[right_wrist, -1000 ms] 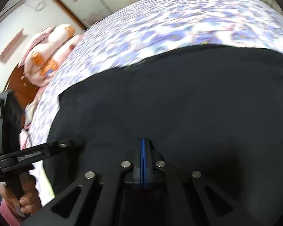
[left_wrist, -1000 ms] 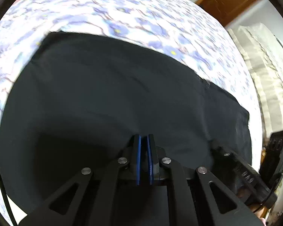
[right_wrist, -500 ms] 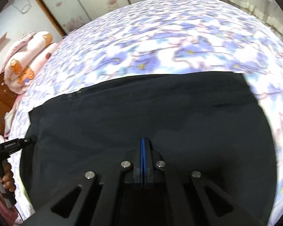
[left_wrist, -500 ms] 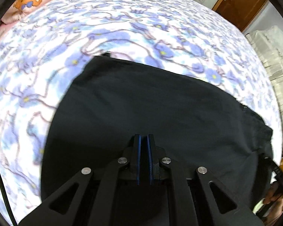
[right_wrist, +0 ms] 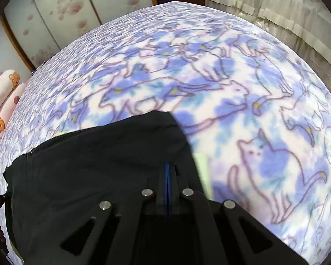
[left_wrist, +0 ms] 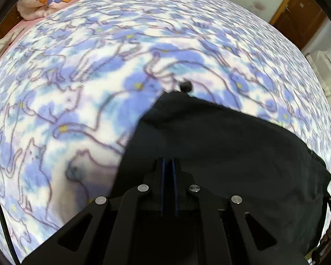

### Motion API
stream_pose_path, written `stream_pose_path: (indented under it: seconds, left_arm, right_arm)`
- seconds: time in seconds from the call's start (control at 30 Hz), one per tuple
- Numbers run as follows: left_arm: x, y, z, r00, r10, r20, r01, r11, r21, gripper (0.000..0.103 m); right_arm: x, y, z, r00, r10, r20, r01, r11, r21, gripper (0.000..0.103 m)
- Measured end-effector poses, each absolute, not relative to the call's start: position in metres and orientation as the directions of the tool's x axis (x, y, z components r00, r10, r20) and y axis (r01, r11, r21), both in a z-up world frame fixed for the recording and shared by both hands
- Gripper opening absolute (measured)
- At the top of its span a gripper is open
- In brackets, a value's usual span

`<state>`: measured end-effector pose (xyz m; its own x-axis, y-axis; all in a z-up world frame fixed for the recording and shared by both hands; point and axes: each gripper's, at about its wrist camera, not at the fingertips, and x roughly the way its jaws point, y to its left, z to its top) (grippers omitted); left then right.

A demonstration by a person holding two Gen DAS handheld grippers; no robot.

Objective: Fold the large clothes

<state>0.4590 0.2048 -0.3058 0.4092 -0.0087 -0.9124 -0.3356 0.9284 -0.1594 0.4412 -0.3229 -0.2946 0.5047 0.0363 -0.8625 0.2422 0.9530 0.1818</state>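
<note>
Since a second ago the black garment (left_wrist: 220, 154) fills far less of both views: it covered most of each picture then, and now the cat-print bedspread (left_wrist: 77, 88) shows over the whole upper half, so both hands have drawn the cloth along.

It lies on the bed, hanging forward from the tools. In the left view it runs from 6 o'clock out to 3 o'clock, with a small dark knob or toggle at its far corner near 12. In the right view it spreads from 6 to 9 o'clock.

The left gripper (left_wrist: 168, 165) is almost fully closed, with dark cloth between its blue pads. The right gripper (right_wrist: 166, 172) is fully closed, apparently on the garment's edge, though black on black makes the pinch itself hard to see.

Risks, as I judge them:
- a thin edge slipping from either pinch
- uneven pull skewing the fold line
- the far corner dragging and bunching on the fleecy bedspread
</note>
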Motion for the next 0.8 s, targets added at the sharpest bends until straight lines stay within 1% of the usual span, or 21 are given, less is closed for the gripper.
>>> stream_pose_path:
  seconds: [0.07, 0.23, 0.33, 0.47, 0.67, 0.8]
  left_arm:
    - [0.465, 0.211, -0.306, 0.415, 0.001, -0.910, -0.354, 0.922, -0.160, 0.006]
    - [0.485, 0.215, -0.302, 0.427, 0.040, -0.904, -0.355, 0.926, -0.127, 0.006]
    - [0.498, 0.222, -0.304, 0.420, 0.022, -0.907, -0.368, 0.918, -0.148, 0.006]
    - [0.507, 0.233, -0.309, 0.432, -0.011, -0.902, -0.387, 0.901, -0.196, 0.006]
    - [0.507, 0.234, -0.308, 0.434, -0.005, -0.901, -0.410, 0.890, -0.202, 0.006]
    - [0.499, 0.230, -0.288, 0.455, -0.022, -0.890, -0.387, 0.895, -0.220, 0.006]
  right_arm:
    - [0.444, -0.323, -0.295, 0.502, 0.030, -0.864, 0.230, 0.959, 0.167, 0.000]
    - [0.453, -0.312, -0.297, 0.496, -0.050, -0.867, 0.214, 0.975, 0.066, 0.000]
    - [0.460, -0.312, -0.296, 0.498, -0.090, -0.863, 0.223, 0.975, 0.026, 0.000]
    - [0.466, -0.319, -0.295, 0.500, -0.094, -0.861, 0.236, 0.971, 0.031, 0.000]
    - [0.469, -0.327, -0.289, 0.502, -0.118, -0.857, 0.273, 0.962, 0.027, 0.000]
    - [0.464, -0.313, -0.261, 0.566, -0.041, -0.823, 0.219, 0.970, 0.102, 0.000]
